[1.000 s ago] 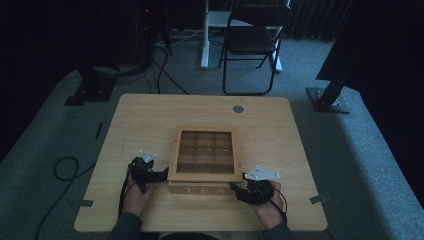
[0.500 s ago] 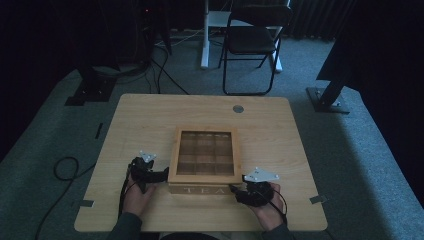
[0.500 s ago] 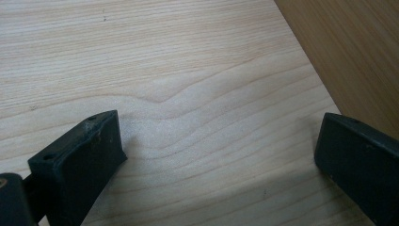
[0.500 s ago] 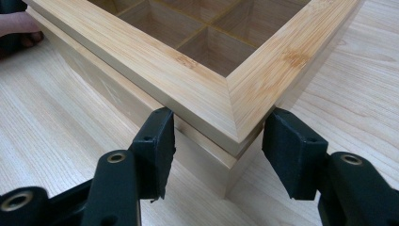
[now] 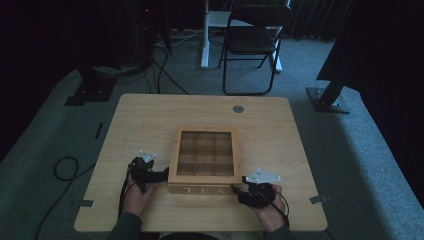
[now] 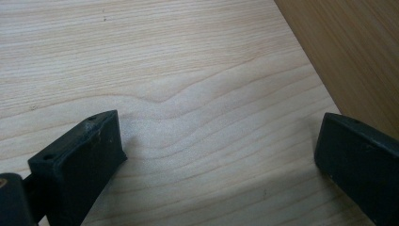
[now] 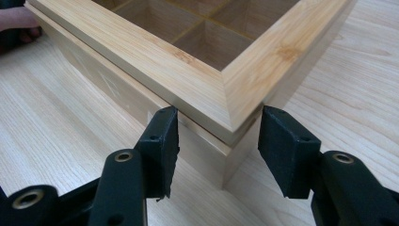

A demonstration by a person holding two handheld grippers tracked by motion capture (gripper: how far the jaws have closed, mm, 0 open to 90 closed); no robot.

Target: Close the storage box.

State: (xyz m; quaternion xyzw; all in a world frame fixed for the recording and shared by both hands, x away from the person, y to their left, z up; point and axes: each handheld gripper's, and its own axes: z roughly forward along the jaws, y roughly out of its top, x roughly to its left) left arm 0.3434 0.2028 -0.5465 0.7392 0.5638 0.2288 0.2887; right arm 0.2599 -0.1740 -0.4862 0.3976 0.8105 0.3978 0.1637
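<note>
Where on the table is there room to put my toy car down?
The widest bare wood lies behind the tea box, up to the far edge of the table, save for a small grey disc. Strips left and right of the box are free too. The near edge is crowded: the left tongs and right tongs flank the box there.

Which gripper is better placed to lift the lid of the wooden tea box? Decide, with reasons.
Right. The right gripper straddles the front corner of the glass-paned wooden tea box, jaws just closing around the lid's edge. The left gripper faces bare light wooden table beside the box.
</note>
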